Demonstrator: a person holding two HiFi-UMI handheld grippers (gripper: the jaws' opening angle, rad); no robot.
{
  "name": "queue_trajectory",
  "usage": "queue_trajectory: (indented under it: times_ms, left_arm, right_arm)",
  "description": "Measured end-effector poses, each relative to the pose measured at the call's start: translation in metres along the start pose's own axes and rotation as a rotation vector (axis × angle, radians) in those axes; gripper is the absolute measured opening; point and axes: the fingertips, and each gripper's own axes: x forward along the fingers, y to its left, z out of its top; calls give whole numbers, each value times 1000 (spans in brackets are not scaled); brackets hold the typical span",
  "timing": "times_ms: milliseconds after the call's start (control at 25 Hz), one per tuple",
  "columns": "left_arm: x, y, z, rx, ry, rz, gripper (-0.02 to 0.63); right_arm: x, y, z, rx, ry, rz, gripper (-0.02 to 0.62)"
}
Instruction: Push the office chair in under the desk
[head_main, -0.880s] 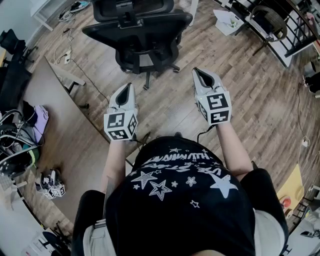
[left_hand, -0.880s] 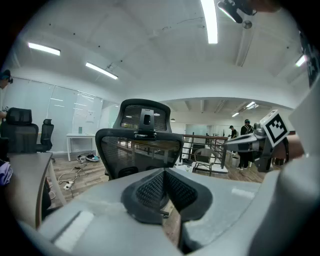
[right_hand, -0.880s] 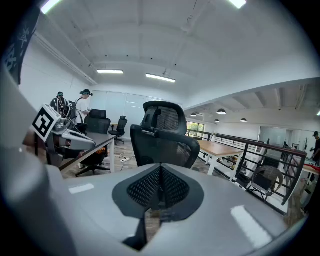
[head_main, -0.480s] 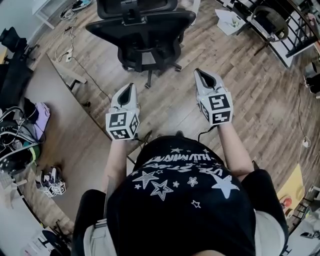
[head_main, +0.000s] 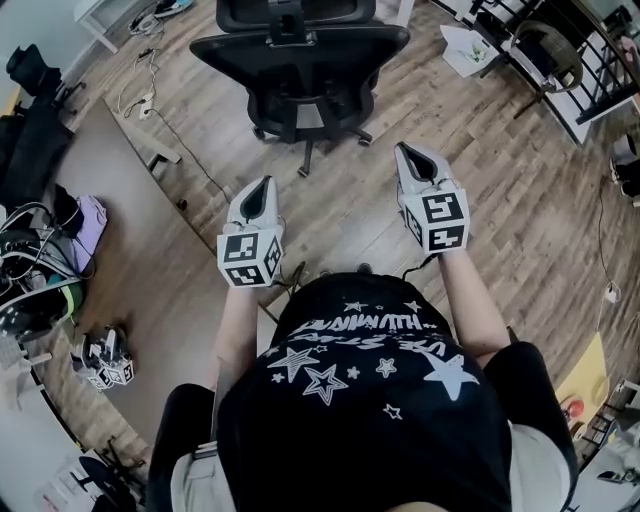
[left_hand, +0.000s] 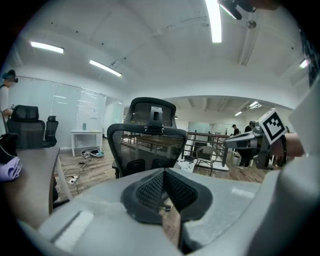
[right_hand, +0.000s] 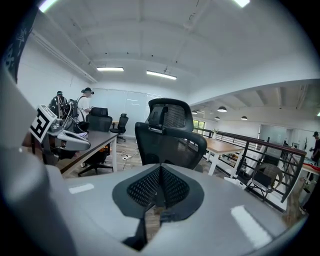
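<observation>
Left tool and right tool are both fully closed with nothing between the jaws. They are held side by side above the wooden floor and point toward the office chair. That chair stands on the floor ahead, backrest facing the person, clear of both tools, beyond the far corner of the tabletop at the left, not under it.

The head view looks steeply down over the person, taking in the left tool, the right tool, the office chair ahead and the bench at left. The left gripper view and the right gripper view each sit just behind their own jaws, facing the chair's back from well apart. All three share the chair; each gripper view catches the other tool.
</observation>
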Motion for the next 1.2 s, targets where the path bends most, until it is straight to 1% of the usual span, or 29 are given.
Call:
queue_trajectory:
  times_ms: [280,440,560,760,920,1120,1160,1200]
  left_arm:
    - [-13,20,-4,-7,-22,-24,2]
    - [-14,23,-7,41,-29,-51,2]
    - [-11,26,-9,42,-31,-47,2]
    - [7,36,-6,44,-23,-10,2]
    - [23,41,4,66,-18,8,2]
    - [55,53,27,78,-26,47,2]
    - [63,55,32,82,-28,52,2]
    - [71,56,37,87,-29,56,2]
  right_arm:
    - [-5,3,-7,50,29,-80,3]
    - [-14,-1,-17,51,50,-127,3]
    - [-14,-10,-23,49,65,-154,3]
    - [6,-26,-17,56,43,-158,3]
    - [36,-41,-10,27,18,-135,3]
    - [74,-67,10,-10,-20,-120,6]
    - [81,-71,12,-21,-22,-113,12]
    - [88,-75,14,-32,-23,-105,31]
